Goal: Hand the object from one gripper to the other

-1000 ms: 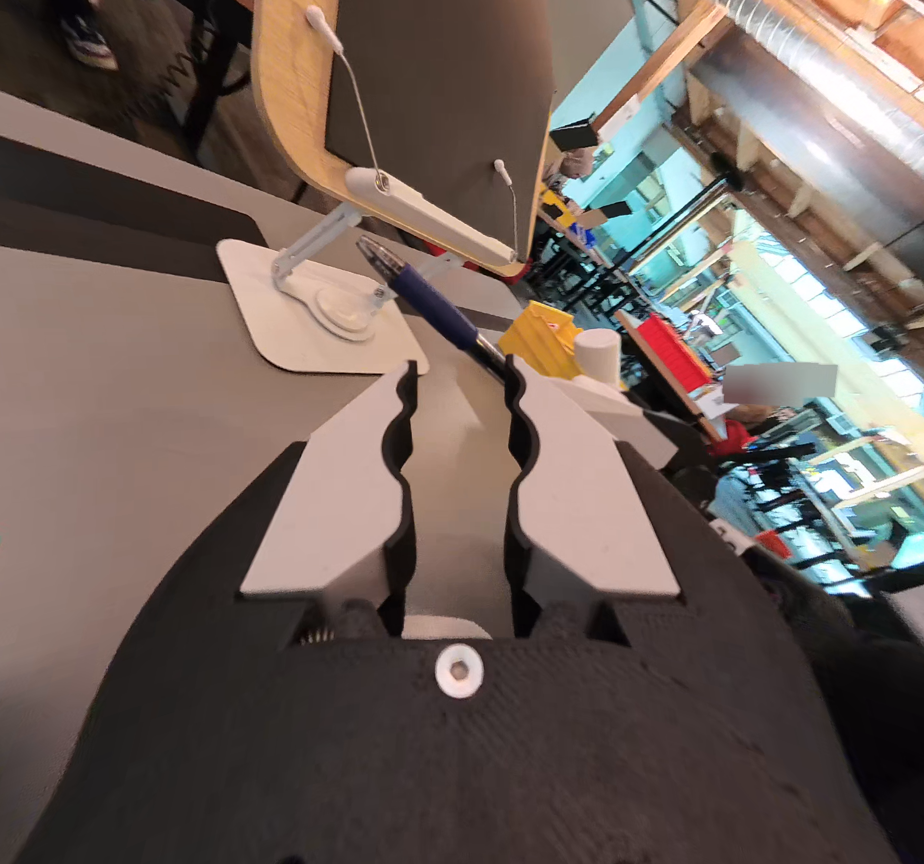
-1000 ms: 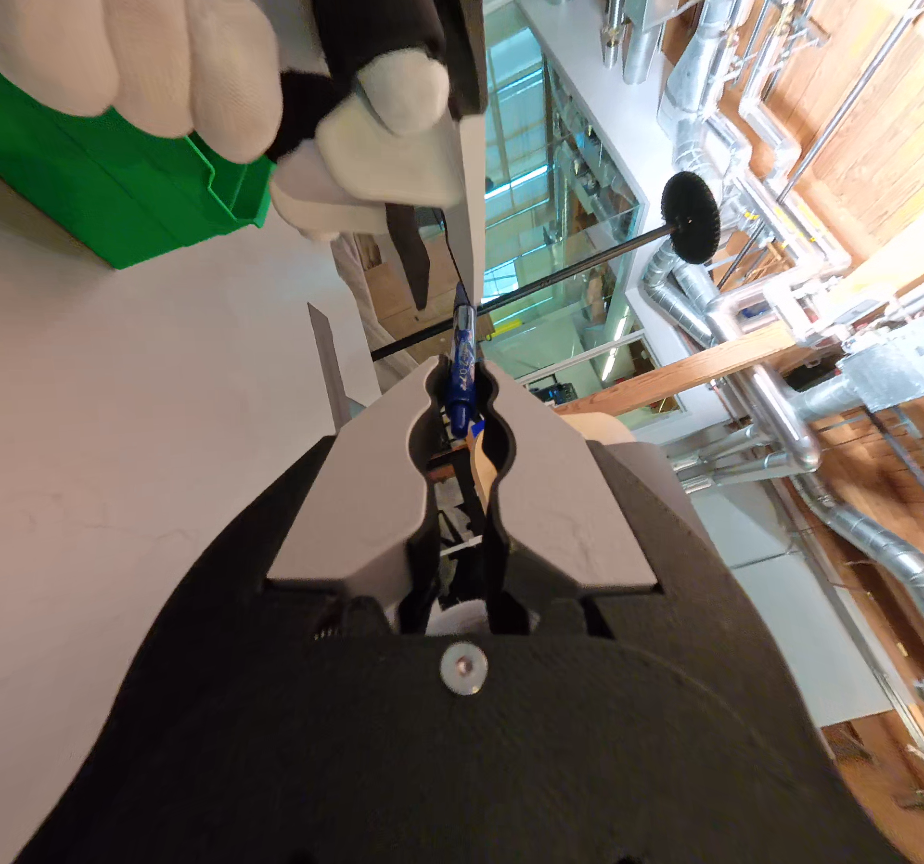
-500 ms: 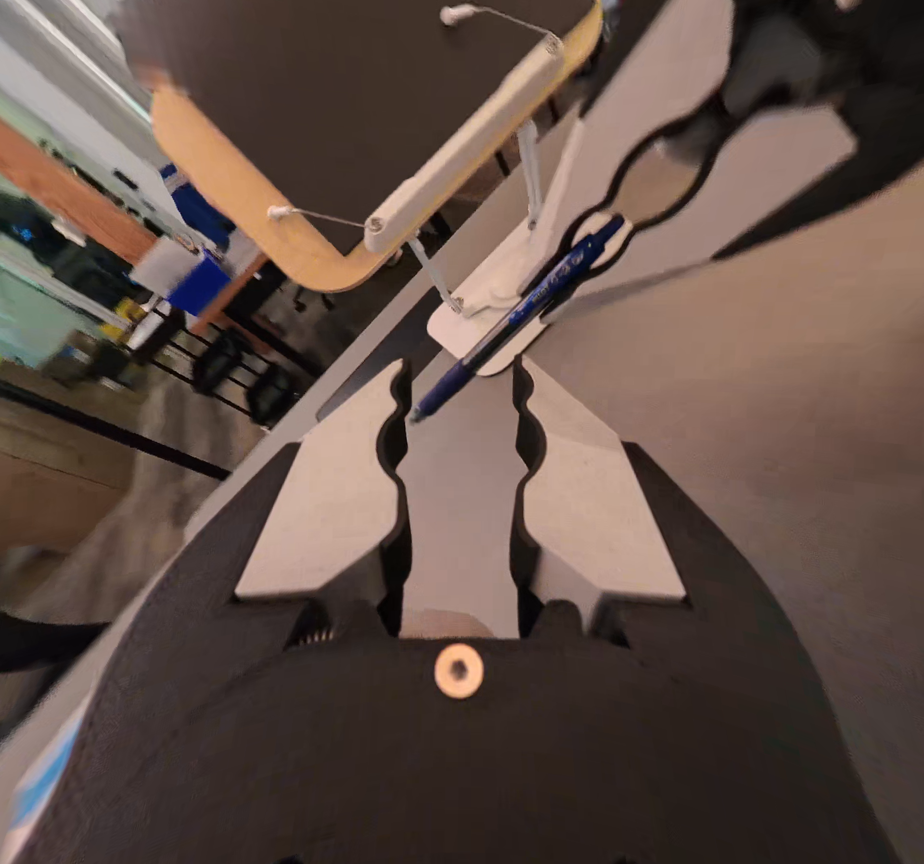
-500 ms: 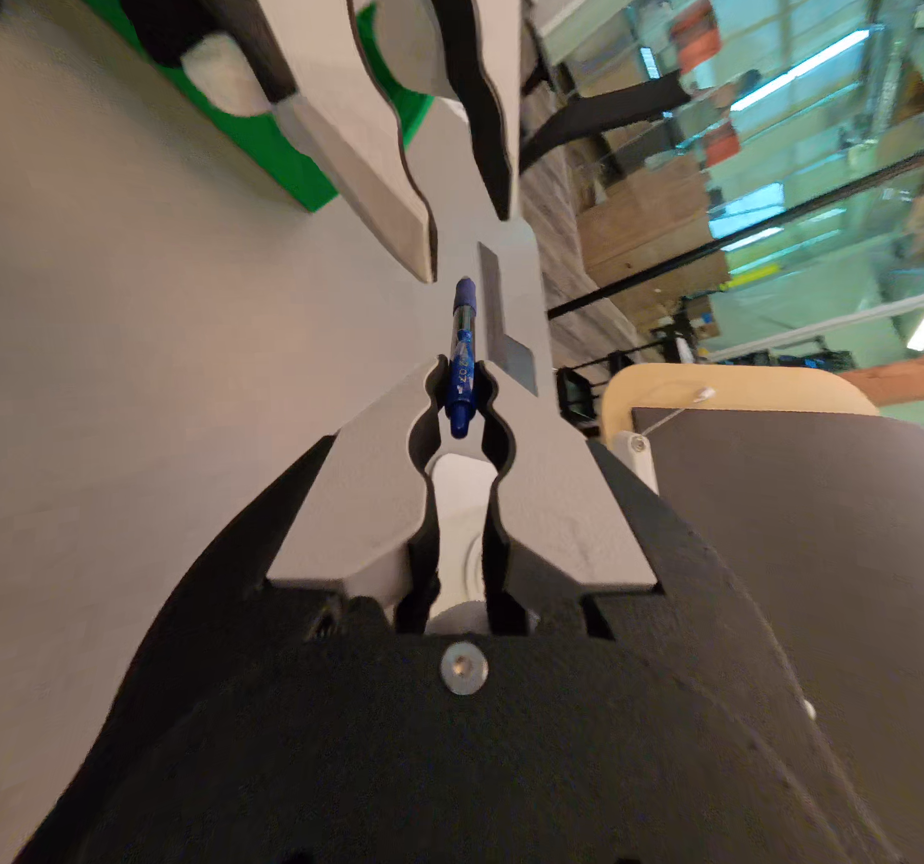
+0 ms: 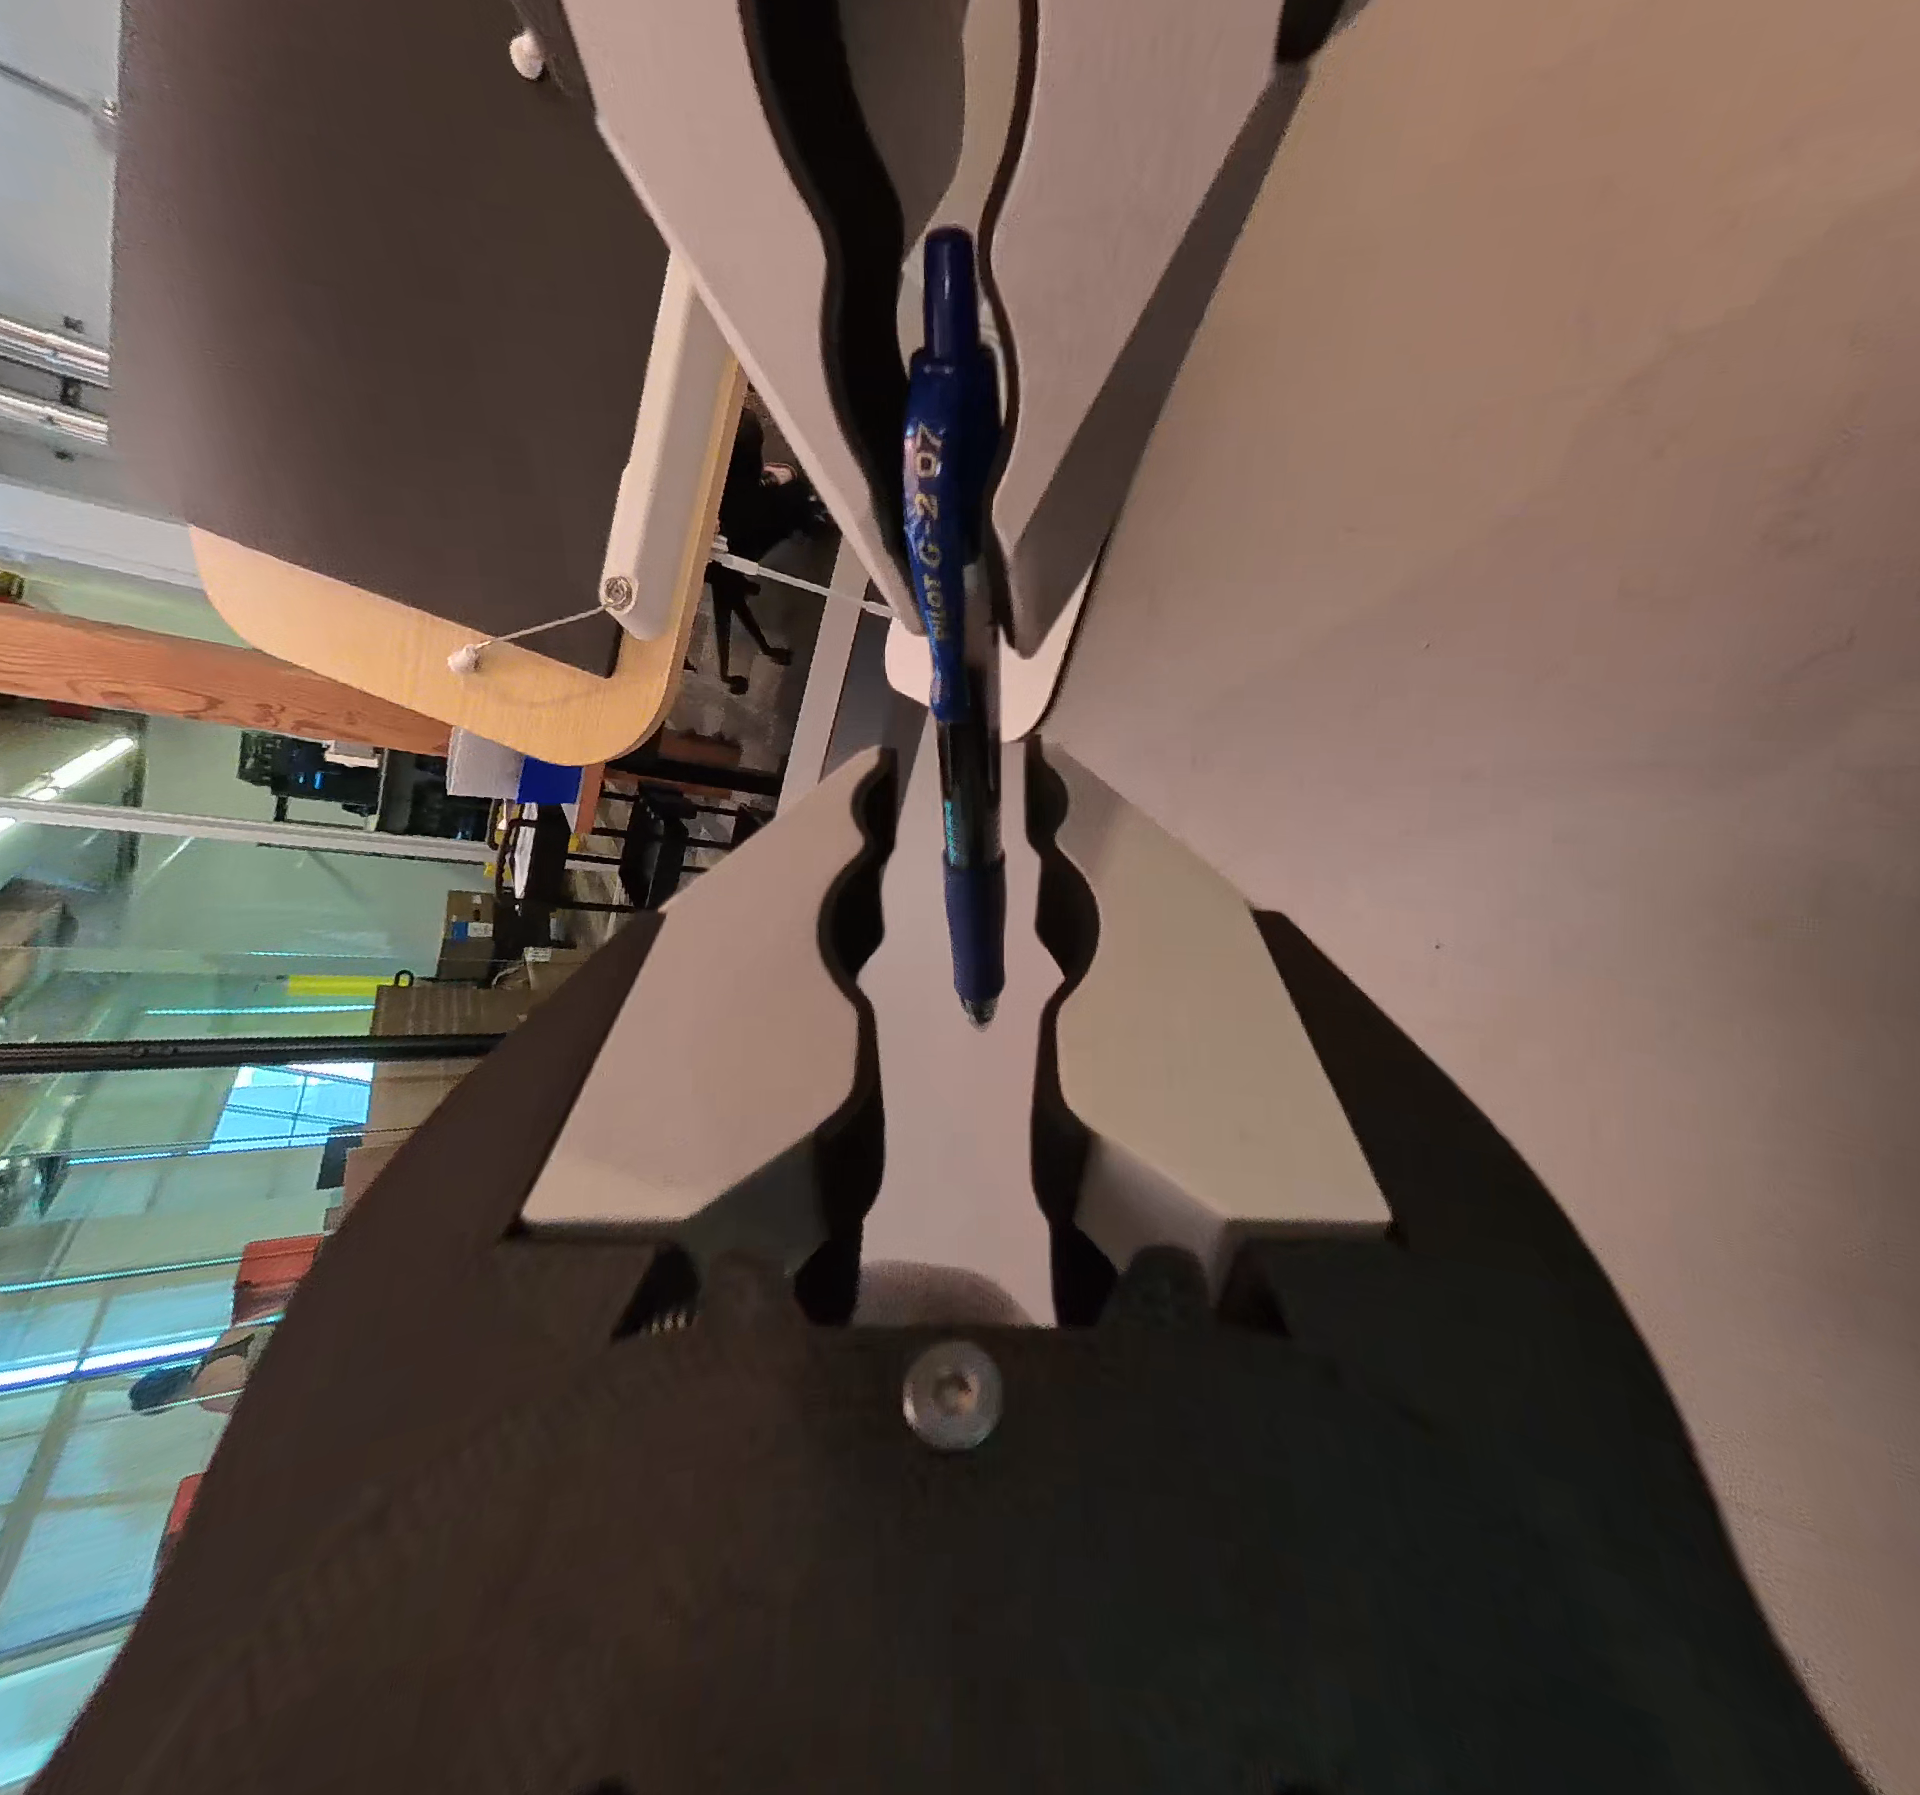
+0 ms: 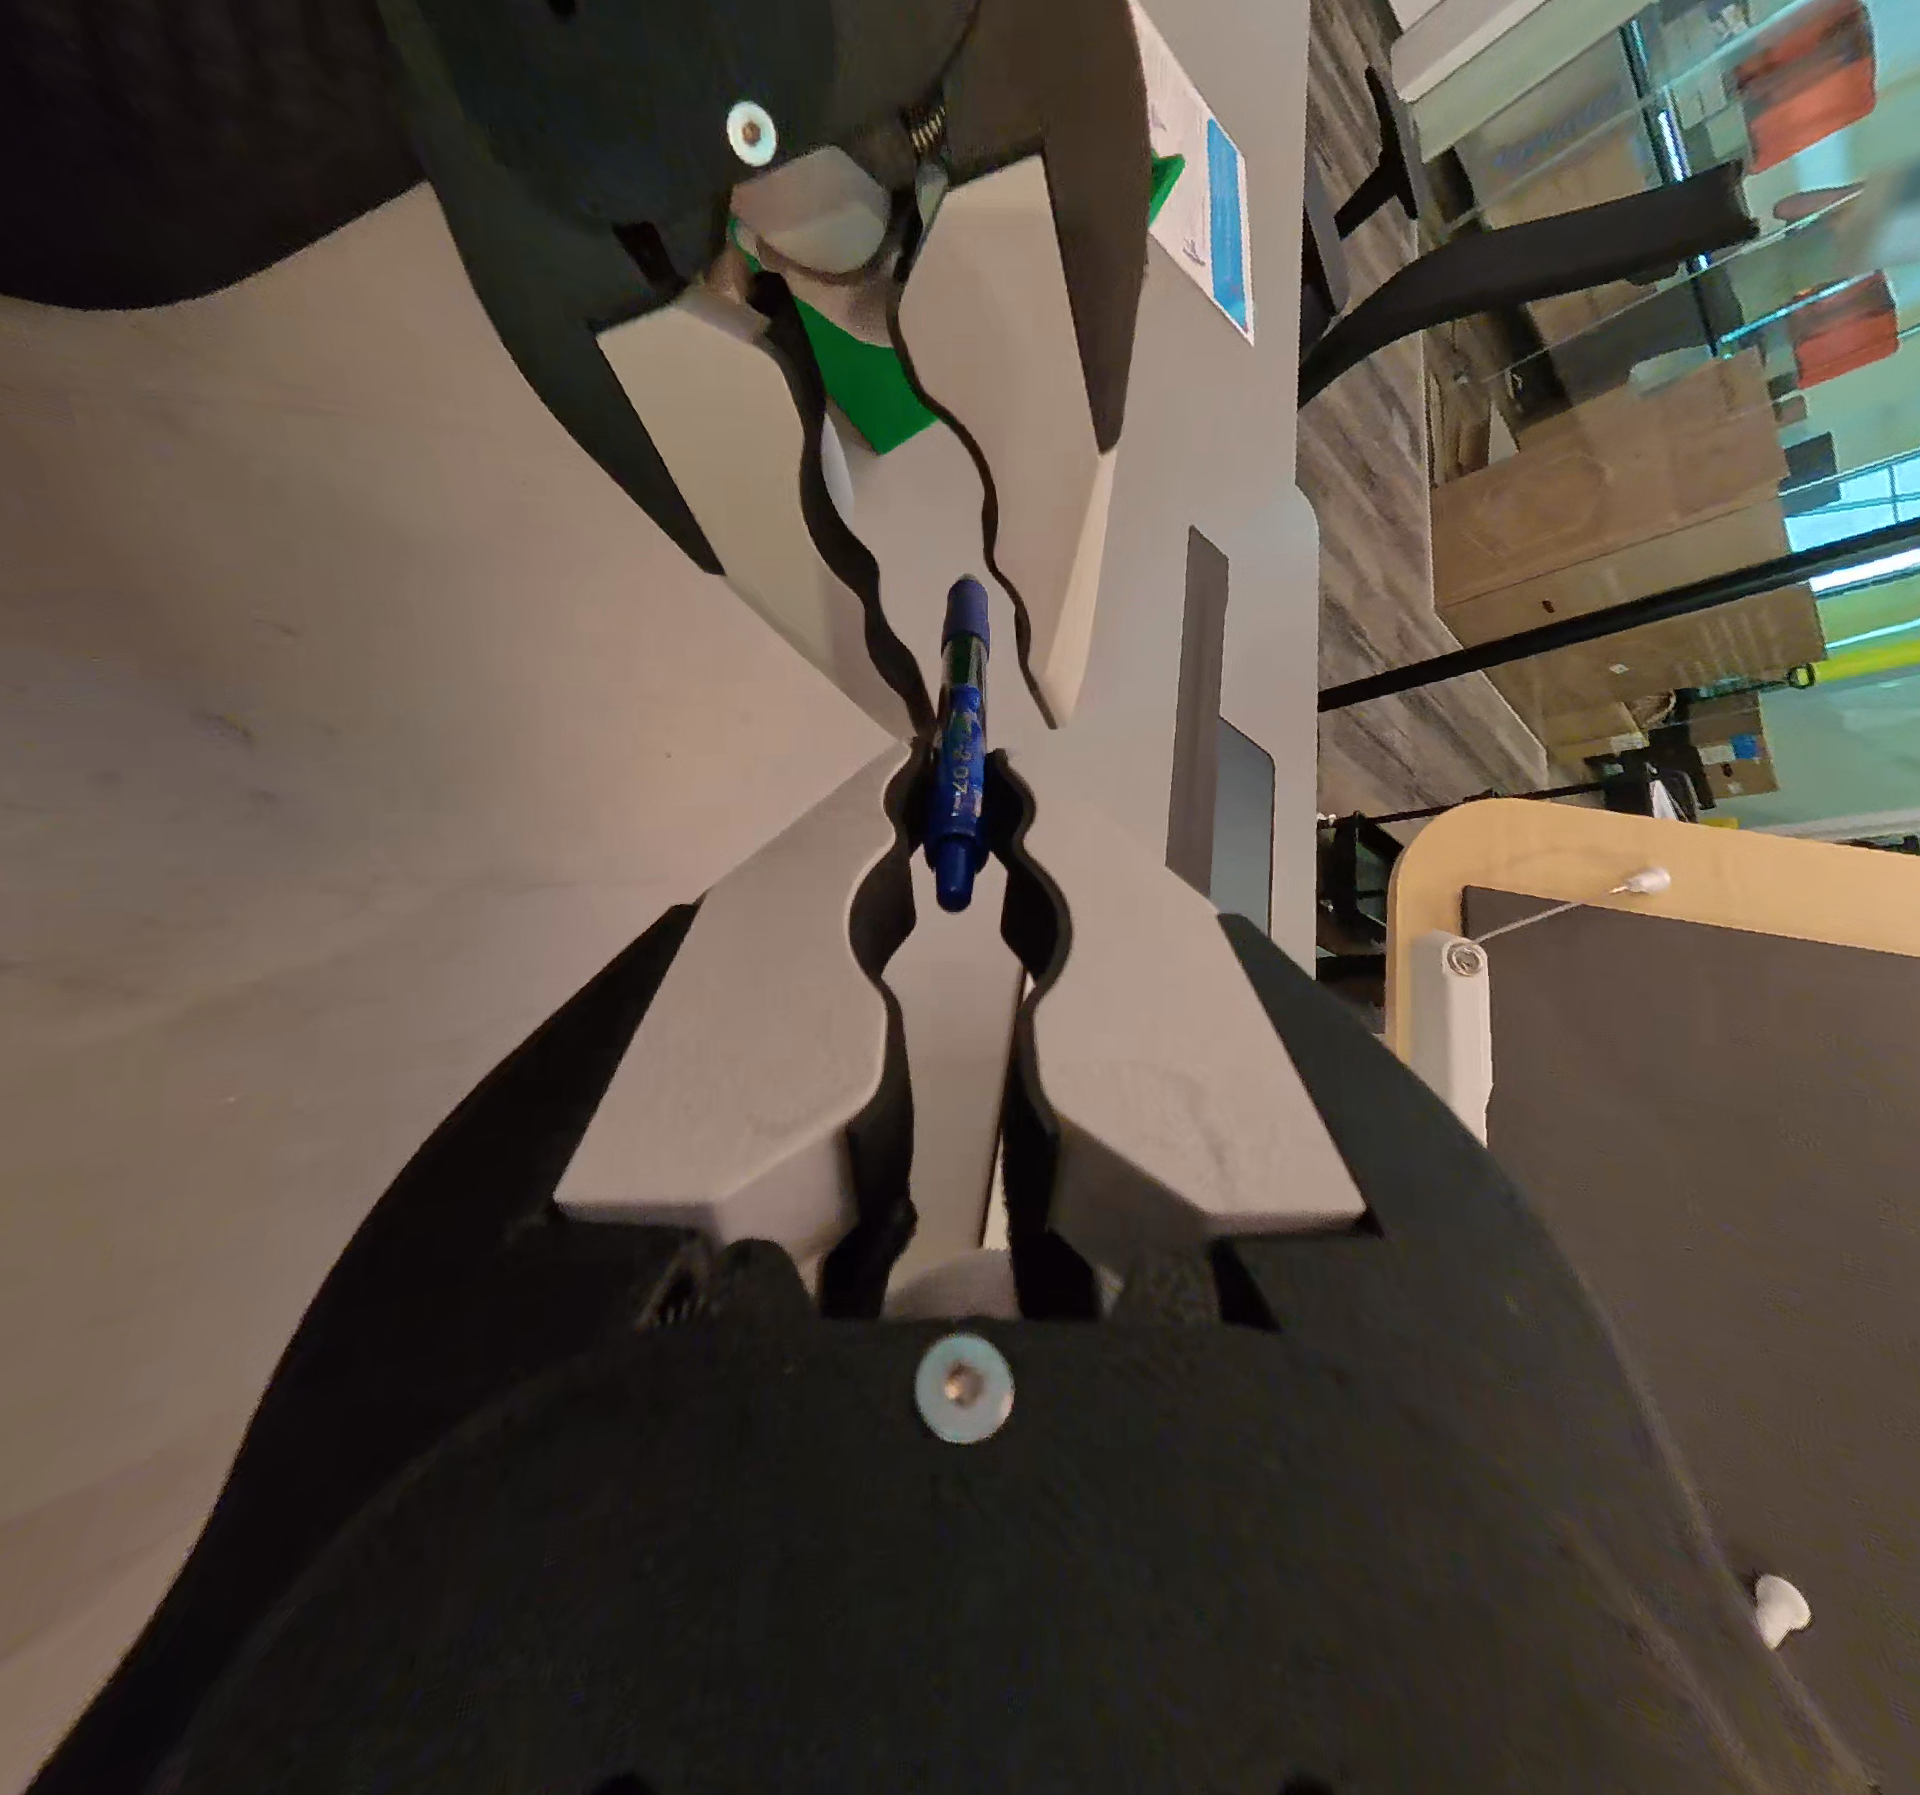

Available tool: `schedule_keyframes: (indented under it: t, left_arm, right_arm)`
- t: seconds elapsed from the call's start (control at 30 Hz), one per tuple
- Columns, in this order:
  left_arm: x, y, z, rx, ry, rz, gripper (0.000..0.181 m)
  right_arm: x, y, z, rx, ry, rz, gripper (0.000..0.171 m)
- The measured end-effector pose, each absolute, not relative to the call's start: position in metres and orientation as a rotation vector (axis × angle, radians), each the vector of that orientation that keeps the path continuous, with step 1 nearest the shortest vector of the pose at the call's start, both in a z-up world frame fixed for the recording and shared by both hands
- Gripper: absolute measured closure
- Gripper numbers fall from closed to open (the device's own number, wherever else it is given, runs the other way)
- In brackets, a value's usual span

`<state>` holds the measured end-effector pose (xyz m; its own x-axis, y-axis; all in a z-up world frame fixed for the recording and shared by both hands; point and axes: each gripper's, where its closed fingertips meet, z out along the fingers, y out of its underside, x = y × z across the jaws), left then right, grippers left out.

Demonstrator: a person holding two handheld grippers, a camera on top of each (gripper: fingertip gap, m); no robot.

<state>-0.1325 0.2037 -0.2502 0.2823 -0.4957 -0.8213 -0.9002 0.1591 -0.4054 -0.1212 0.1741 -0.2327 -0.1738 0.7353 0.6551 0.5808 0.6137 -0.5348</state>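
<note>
My right tool [image 6: 956,789] pinches the blue pen [image 6: 958,758] near its tips, fingers pressed against the barrel, with the clicker end poking back toward my camera and the grip end pointing away. Straight ahead, nose to nose with it, sits my left tool [image 6: 977,696], its fingers [image 6: 1060,540] spread on either side of the pen's far end without closing on it. From the left wrist camera the same meeting shows in reverse: the right tool [image 5: 951,602] comes down from the top, clamped on the pen [image 5: 961,706], and the rubber grip and writing tip reach down into the gap of my left tool [image 5: 951,872]. There is daylight on both sides of the pen there, nearer the right-hand finger [image 5: 1143,1018] than the other, so the left one is open around it, not gripping. The pale worktop [image 5: 1558,602] fills the background behind both tools. A green bin [image 6: 862,384] peeks between the left tool's fingers, and a dark board with a light wooden frame [image 6: 1662,1174] stands off to the side.
</note>
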Motion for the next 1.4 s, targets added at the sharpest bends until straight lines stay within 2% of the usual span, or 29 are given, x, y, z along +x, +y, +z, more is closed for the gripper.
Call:
schedule_keyframes:
  t: [0.03,0.07,0.27,0.4,0.5,0.67,0.83,1.1,1.27,1.4]
  left_arm:
    - [-0.133,0.204,-0.251,-1.489,1.363,0.478,0.17]
    - [-0.133,0.203,-0.252,-1.491,1.367,0.467,0.173]
    - [-0.138,0.203,-0.252,-1.522,1.337,0.455,0.173]
    - [-0.147,0.209,-0.245,-1.623,1.205,0.343,0.173]
    - [-0.15,0.212,-0.232,-1.7,1.043,0.117,0.174]
    - [-0.147,0.21,-0.197,-1.739,0.731,-0.439,0.174]
    - [-0.143,0.206,-0.174,-1.682,0.633,-0.679,0.174]
    - [-0.127,0.197,-0.162,-1.589,0.689,-0.744,0.174]
    - [-0.124,0.198,-0.161,-1.578,0.699,-0.755,0.174]
    - [-0.124,0.198,-0.16,-1.565,0.702,-0.761,0.174]
  right_arm:
    - [-0.121,0.173,-0.232,-1.053,-1.863,0.206,0.164]
    - [-0.121,0.173,-0.231,-1.051,-1.861,0.21,0.164]
    - [-0.126,0.173,-0.229,-1.021,-1.846,0.171,0.164]
    - [-0.13,0.186,-0.204,-1.001,-1.69,0.133,0.134]
    - [-0.126,0.195,-0.185,-1.027,-1.572,0.184,0.123]
    - [-0.124,0.198,-0.187,-1.116,-1.527,0.384,0.126]
    - [-0.134,0.193,-0.208,-1.177,-1.554,0.576,0.13]
    - [-0.157,0.178,-0.218,-1.232,-1.488,0.912,0.136]
    - [-0.163,0.181,-0.216,-1.235,-1.434,0.95,0.163]
    - [-0.161,0.183,-0.214,-1.235,-1.419,0.955,0.164]
